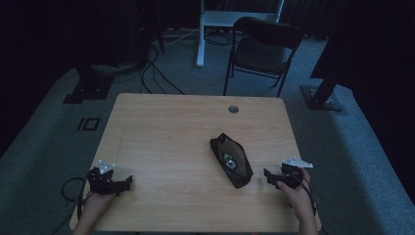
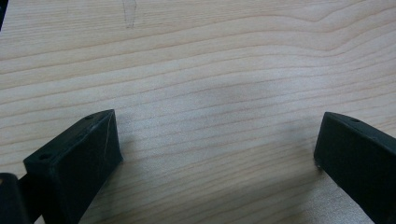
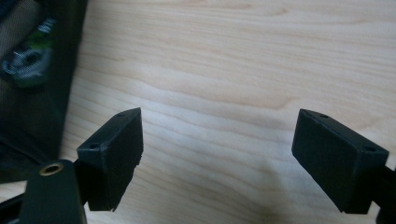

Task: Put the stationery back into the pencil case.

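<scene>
Pale wood-grain table (image 1: 166,127) with a round grommet hole (image 1: 233,108) near the far edge; grey carpet, a black folding chair (image 1: 264,49) and loose cables (image 1: 151,73) beyond, in a dim room. Left gripper (image 1: 128,181) and right gripper (image 1: 267,175) low over the near edge, both released, jaws wide with bare wood between. Black pouch (image 1: 231,160) between the grippers, just beyond the right gripper's tips, lying open with something shiny inside. From the right gripper view, mesh pouch wall (image 3: 32,84) beside one jaw, contents blurred. No legible writing.
</scene>
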Tool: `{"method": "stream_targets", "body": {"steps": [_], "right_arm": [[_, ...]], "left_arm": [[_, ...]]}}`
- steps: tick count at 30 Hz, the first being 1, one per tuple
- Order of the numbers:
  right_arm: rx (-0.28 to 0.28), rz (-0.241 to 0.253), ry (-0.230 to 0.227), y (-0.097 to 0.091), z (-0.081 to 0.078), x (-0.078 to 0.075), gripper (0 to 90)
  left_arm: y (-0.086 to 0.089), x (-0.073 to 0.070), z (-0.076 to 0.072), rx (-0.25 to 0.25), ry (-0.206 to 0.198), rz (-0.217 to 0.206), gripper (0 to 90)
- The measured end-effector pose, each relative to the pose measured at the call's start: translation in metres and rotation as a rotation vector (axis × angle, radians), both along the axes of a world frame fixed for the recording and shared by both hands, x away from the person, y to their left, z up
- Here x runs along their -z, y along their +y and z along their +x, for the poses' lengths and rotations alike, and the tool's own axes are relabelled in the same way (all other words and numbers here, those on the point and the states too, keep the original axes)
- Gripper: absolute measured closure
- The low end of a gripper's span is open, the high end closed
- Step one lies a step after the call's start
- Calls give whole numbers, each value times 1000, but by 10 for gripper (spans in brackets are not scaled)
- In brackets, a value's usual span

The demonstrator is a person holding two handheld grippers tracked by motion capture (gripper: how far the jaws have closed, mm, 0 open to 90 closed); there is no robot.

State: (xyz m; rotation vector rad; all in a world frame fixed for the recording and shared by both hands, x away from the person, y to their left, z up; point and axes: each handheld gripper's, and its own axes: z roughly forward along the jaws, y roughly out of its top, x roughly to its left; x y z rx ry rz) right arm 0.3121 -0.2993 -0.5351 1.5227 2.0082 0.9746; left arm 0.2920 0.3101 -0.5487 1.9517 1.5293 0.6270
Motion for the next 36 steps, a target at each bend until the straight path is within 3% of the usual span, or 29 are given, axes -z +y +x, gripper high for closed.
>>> {"method": "stream_targets", "body": {"steps": [6,10,16,36], "right_arm": [[25,6,8,-5,-6,8,136],[23,-33,37,-7,-9,15,135],[32,-72,30,-8,-12,17,132],[43,-54,19,-10,-12,18,121]], "left_arm": [[0,0,0,0,0,0,6],[0,0,0,0,0,0,6],[0,0,0,0,0,0,6],[0,0,0,0,0,0,6]]}}
